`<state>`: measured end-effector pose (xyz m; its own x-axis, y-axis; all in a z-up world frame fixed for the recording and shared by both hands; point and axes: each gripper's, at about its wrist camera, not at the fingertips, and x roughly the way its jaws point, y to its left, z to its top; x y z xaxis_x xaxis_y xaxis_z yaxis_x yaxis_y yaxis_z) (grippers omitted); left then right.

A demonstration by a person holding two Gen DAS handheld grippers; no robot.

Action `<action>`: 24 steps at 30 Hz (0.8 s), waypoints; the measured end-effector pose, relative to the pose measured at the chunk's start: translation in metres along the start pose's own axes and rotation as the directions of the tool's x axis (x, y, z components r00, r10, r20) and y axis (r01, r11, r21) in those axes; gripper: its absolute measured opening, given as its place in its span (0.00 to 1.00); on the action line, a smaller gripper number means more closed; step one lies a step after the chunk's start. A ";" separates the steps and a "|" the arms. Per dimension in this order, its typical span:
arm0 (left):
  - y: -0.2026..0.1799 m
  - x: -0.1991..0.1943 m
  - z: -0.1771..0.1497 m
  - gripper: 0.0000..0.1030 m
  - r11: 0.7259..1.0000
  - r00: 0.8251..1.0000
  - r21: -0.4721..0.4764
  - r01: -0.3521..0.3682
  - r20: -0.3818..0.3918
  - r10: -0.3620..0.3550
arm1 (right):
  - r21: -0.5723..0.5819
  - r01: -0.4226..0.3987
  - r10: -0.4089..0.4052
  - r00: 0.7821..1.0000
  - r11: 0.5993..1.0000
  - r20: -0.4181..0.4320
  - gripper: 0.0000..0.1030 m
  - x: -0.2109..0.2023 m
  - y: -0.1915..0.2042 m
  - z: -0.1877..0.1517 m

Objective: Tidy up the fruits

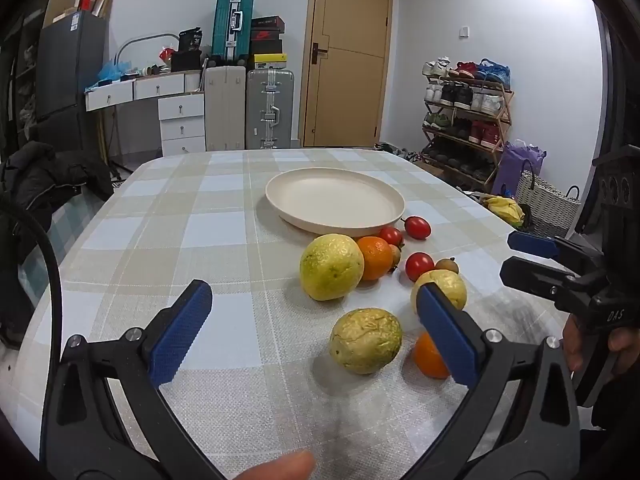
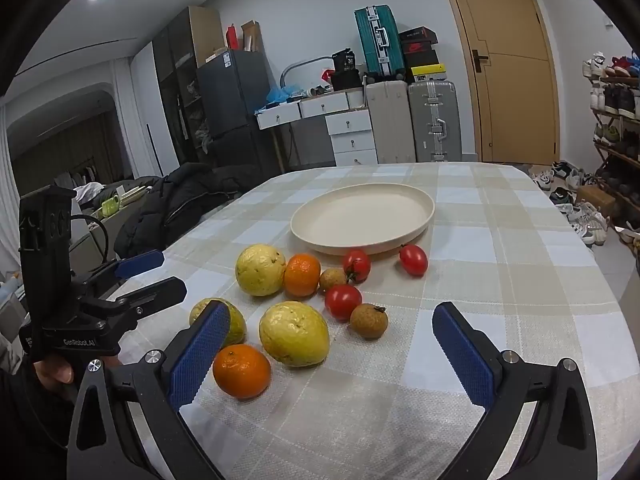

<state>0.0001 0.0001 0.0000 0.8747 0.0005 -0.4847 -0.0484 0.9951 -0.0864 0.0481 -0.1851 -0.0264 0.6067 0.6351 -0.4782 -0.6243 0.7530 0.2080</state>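
The round cream plastic plate (image 2: 362,218) stands near the middle of the table with the beige and pale blue checked cloth (image 2: 520,280), and nothing lies in it yet. All the fruit is on the cloth, between the plate and the near edge of the table: three yellow-green wrinkled round fruits, one of them (image 2: 294,334) close to the near edge, two small oranges (image 2: 241,371), three red cherry tomatoes (image 2: 343,301) and two small brown round fruits (image 2: 369,320). One tomato (image 2: 413,260) lies just beside the plate rim.

The left gripper (image 1: 316,328) has its blue-padded jaws fully spread and holds nothing; one yellow-green fruit (image 1: 365,340) lies on the cloth ahead, between them. The right gripper (image 2: 332,354) is also wide apart and empty, and it hovers over the near fruits.

I judge that the sorting has not begun: every fruit must still go into the plate.
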 end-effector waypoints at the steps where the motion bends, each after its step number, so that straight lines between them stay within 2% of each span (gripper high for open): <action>1: 0.000 -0.001 0.000 0.99 1.000 1.000 0.012 -0.006 0.015 0.005 | -0.002 0.002 -0.002 1.000 1.000 0.001 1.00 0.000 0.000 0.000; 24: -0.002 -0.002 -0.001 0.99 1.000 1.000 0.019 -0.011 0.014 0.010 | -0.010 0.005 -0.005 1.000 1.000 0.007 1.00 -0.001 0.002 0.000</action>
<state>-0.0019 -0.0016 -0.0003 0.8810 0.0122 -0.4729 -0.0485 0.9967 -0.0648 0.0462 -0.1842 -0.0255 0.6133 0.6326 -0.4729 -0.6261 0.7544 0.1972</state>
